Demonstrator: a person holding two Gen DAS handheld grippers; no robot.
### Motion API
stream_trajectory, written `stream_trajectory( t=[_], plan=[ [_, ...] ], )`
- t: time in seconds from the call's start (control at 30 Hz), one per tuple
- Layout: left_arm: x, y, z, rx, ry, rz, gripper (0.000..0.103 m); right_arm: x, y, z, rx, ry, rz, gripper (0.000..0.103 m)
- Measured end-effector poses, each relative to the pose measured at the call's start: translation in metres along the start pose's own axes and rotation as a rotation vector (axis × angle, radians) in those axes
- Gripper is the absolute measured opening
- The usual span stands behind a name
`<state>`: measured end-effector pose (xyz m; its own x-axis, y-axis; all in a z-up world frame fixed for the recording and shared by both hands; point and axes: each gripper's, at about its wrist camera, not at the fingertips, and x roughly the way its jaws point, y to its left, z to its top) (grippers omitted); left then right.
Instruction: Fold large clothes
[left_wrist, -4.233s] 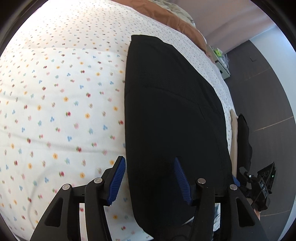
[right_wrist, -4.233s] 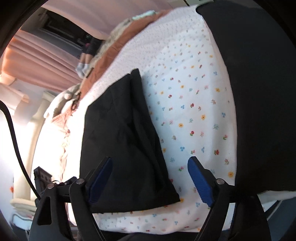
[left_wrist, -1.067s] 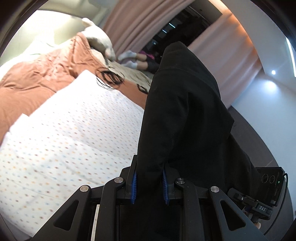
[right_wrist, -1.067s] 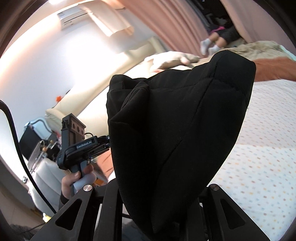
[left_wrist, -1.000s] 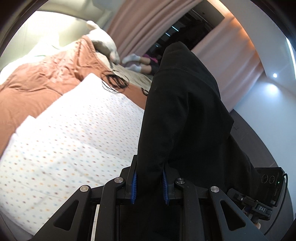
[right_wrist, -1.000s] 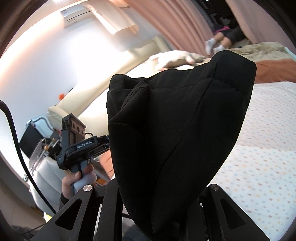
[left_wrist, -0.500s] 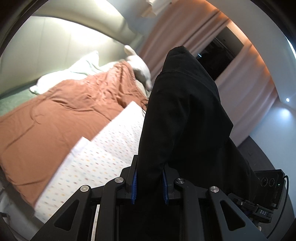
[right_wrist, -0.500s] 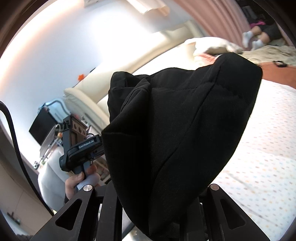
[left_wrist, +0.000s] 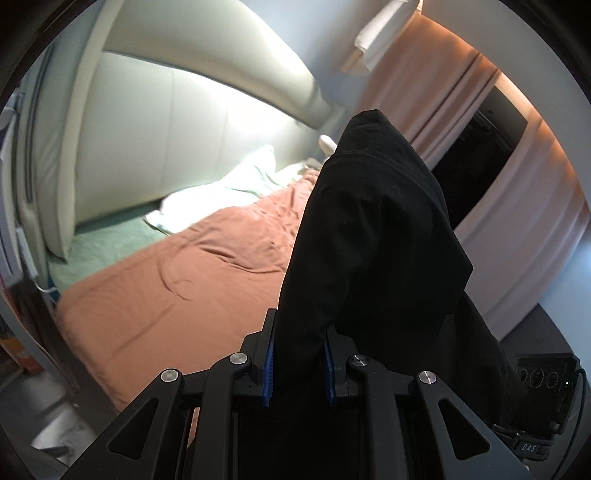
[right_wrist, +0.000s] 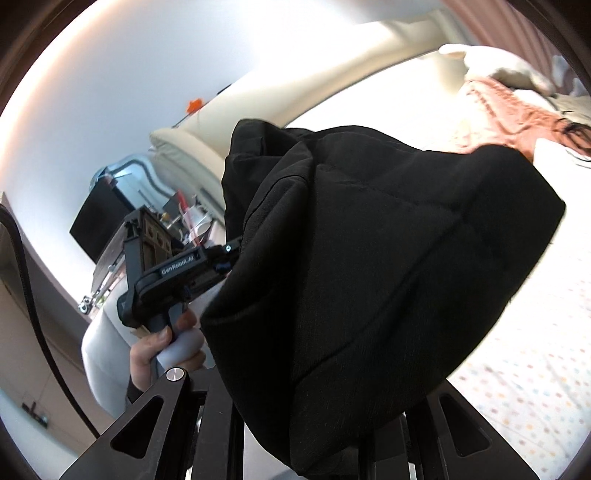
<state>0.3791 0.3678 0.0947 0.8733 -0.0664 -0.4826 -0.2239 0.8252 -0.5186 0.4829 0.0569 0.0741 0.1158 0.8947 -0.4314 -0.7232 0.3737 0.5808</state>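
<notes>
A black garment (left_wrist: 373, 251) hangs in the air between both grippers. My left gripper (left_wrist: 297, 365) is shut on its edge, blue pads pressed on the cloth, which stands up and drapes to the right. In the right wrist view the same garment (right_wrist: 388, 266) covers my right gripper's fingers, which are hidden under the cloth; the gripper holds it raised. The left gripper's body (right_wrist: 177, 269) shows there at the left, held by a hand, at the garment's far edge.
An orange-brown blanket (left_wrist: 177, 291) covers the bed below the left gripper. A padded headboard (left_wrist: 192, 122) stands behind it. Pink curtains (left_wrist: 517, 206) hang at the right. The floral sheet (right_wrist: 524, 384) lies below the right gripper. A dark screen (right_wrist: 96, 225) stands at the left.
Both grippers have closed on the garment and lifted it off the floral sheet. Over the last second they have kept rising and tilting up, so the headboard and walls come into view.
</notes>
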Motion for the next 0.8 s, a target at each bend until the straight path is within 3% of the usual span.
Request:
stream_trajectory(
  t=[0.43, 0.57, 0.8],
  plan=[
    [-0.025, 0.061, 0.047, 0.054, -0.061, 0.192, 0.02, 0.106, 0.036, 0.007, 0.011, 0.09, 0.187, 0.02],
    [-0.006, 0.078, 0.053, 0.077, -0.038, 0.255, 0.02, 0.133, 0.025, -0.002, 0.069, 0.106, 0.241, 0.02],
    [0.059, 0.111, 0.056, 0.078, -0.004, 0.316, 0.019, 0.167, -0.033, -0.013, 0.183, 0.128, 0.274, 0.02]
  ],
)
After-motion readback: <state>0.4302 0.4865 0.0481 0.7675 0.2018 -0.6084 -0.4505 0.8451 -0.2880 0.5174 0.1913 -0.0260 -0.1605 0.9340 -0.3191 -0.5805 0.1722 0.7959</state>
